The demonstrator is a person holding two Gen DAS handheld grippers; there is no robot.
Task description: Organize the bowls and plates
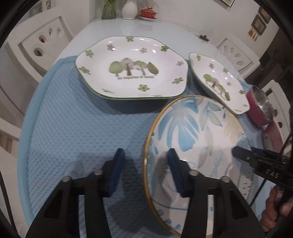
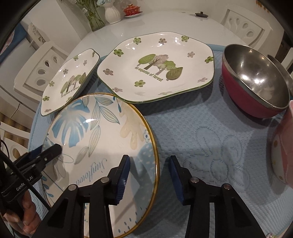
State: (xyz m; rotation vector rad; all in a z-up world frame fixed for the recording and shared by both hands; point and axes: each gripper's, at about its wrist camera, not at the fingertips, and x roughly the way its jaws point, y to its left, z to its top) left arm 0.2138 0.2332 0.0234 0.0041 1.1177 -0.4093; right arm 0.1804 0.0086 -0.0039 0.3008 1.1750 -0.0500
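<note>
A round blue-leaf plate with a gold rim lies on the blue mat. My left gripper is open and straddles its left rim; it also shows in the right wrist view. My right gripper is open and straddles the plate's right rim; it also shows in the left wrist view. Two white forest-print plates lie behind it: one and another. A red steel bowl sits on the right.
A pink bowl stands at the right edge. The blue quilted mat covers the white table. Vases and a red lidded cup stand at the far end. White chairs surround the table.
</note>
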